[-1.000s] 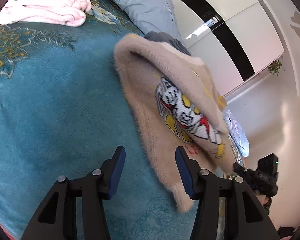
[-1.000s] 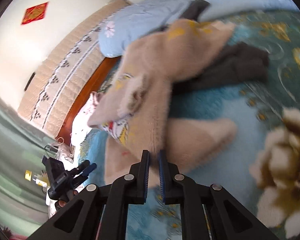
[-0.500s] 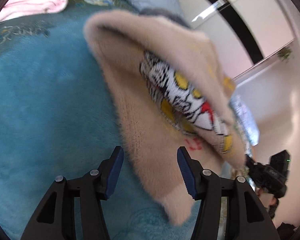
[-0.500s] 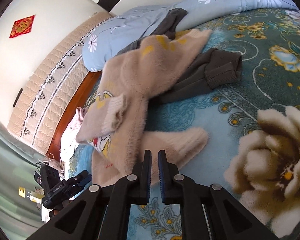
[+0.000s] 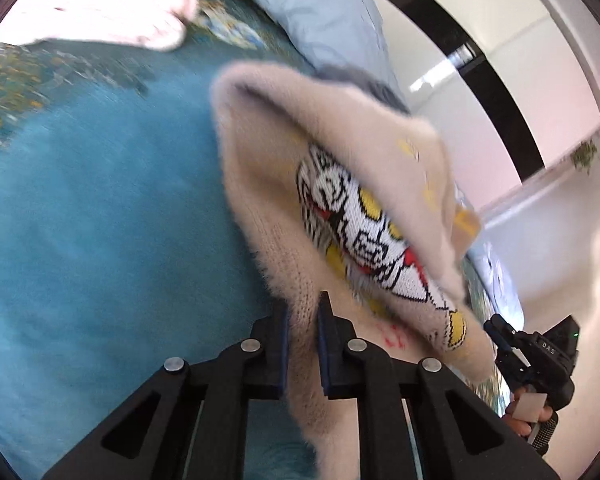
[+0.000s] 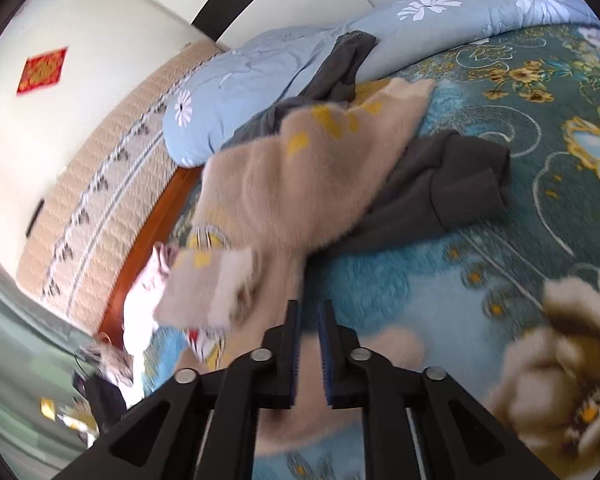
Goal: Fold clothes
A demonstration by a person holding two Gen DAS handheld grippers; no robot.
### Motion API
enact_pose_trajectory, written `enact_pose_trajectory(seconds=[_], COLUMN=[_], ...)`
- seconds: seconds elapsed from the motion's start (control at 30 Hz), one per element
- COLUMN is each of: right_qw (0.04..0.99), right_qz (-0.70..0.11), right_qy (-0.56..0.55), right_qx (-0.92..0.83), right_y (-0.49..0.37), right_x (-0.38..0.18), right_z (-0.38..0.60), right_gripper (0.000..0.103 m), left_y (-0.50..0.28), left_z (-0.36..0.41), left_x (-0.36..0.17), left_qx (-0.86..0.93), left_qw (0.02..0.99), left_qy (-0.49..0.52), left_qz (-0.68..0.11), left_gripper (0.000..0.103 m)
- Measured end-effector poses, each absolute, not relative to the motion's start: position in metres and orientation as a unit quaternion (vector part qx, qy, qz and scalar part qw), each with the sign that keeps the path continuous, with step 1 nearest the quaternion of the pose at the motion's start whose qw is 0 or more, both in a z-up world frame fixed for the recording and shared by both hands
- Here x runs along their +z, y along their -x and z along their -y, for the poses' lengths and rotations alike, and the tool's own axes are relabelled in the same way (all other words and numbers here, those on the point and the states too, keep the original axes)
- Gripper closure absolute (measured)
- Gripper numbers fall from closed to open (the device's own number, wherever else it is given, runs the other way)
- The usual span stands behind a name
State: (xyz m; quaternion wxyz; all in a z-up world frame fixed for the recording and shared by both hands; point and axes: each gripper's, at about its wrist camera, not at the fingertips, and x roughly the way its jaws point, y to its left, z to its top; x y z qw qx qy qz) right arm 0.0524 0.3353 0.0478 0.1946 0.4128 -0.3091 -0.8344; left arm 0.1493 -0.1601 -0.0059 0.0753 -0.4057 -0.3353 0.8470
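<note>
Teal floral bedspread (image 6: pixel 500 240), blue pillow (image 6: pixel 260 92)

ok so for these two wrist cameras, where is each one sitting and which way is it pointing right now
Left wrist: sits on the left gripper, looking along its fingers across the teal blanket toward a pink garment and pillow; its fingers pinch the beige sweater; the right gripper and a hand show at far right.
Right wrist: sits on the right gripper, facing the headboard, a dark garment and the sweater; its fingers are nearly closed.
Shared: sweater, blanket, blue pillow.
</note>
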Motion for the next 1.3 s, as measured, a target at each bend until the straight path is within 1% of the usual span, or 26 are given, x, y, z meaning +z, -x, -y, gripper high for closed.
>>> enact_pose_trajectory(seconds=[0.03,0.07,0.17,0.23,0.3,0.47,0.63,0.7,0.77,0.83,0.93,1.03,1.1,1.23,1.27,1.3], right_qw=[0.195,0.195,0.192,0.188,0.161,0.104,0.087,0.082,0.084,0.094,0.115,0.149,0.159,0.163,0.159,0.149], right_qz=[0.321,0.337,0.372,0.381,0.393,0.441,0.449,0.447,0.446,0.455,0.474,0.509,0.52,0.51,0.512,0.516], right_qy=[-0.41,-0.408,-0.407,-0.412,-0.419,-0.431,-0.431,-0.437,-0.447,-0.446,-0.412,-0.357,-0.334,-0.34,-0.338,-0.333], right_qx=[-0.831,-0.826,-0.812,-0.806,-0.802,-0.78,-0.778,-0.776,-0.771,-0.765,-0.77,-0.769,-0.77,-0.773,-0.773,-0.775], right_y=[-0.045,-0.036,-0.01,0.009,0.029,0.058,0.074,0.076,0.073,0.066,0.06,0.057,0.056,0.064,0.064,0.064], right_x=[0.046,0.043,0.034,0.028,0.017,-0.01,-0.013,-0.013,-0.012,-0.012,-0.008,-0.003,0.0,-0.002,-0.004,-0.005], right_z=[-0.336,-0.336,-0.335,-0.331,-0.331,-0.337,-0.333,-0.33,-0.326,-0.324,-0.33,-0.342,-0.347,-0.345,-0.346,-0.347], right_gripper=[0.071,0.056,0.055,0.055,0.055,0.055,0.055,0.063,0.079,0.079,0.079,0.087,0.088,0.088,0.092,0.093], left_y=[-0.154,-0.158,-0.168,-0.169,-0.168,-0.161,-0.157,-0.155,-0.153,-0.152,-0.151,-0.151,-0.15,-0.15,-0.15,-0.15], left_z=[0.17,0.179,0.204,0.211,0.212,0.191,0.191,0.191,0.19,0.19,0.19,0.192,0.192,0.193,0.193,0.193], left_x=[-0.005,-0.003,-0.005,-0.01,-0.013,-0.005,-0.005,-0.007,-0.008,-0.009,-0.011,-0.013,-0.014,-0.016,-0.016,-0.016], left_qx=[0.849,0.851,0.851,0.845,0.84,0.843,0.847,0.847,0.846,0.845,0.843,0.841,0.839,0.838,0.838,0.838], left_qw=[0.064,0.053,0.026,0.015,0.006,0.005,0.008,0.01,0.01,0.01,0.011,0.013,0.012,0.012,0.012,0.013], left_qy=[0.398,0.391,0.38,0.381,0.381,0.381,0.388,0.39,0.392,0.396,0.4,0.401,0.403,0.406,0.406,0.406], left_qz=[0.34,0.346,0.362,0.375,0.387,0.379,0.363,0.362,0.361,0.36,0.36,0.364,0.364,0.364,0.365,0.364], left_gripper=[0.092,0.092,0.093,0.093,0.093,0.093,0.093,0.093,0.093,0.093,0.093,0.092,0.092,0.092,0.092,0.092])
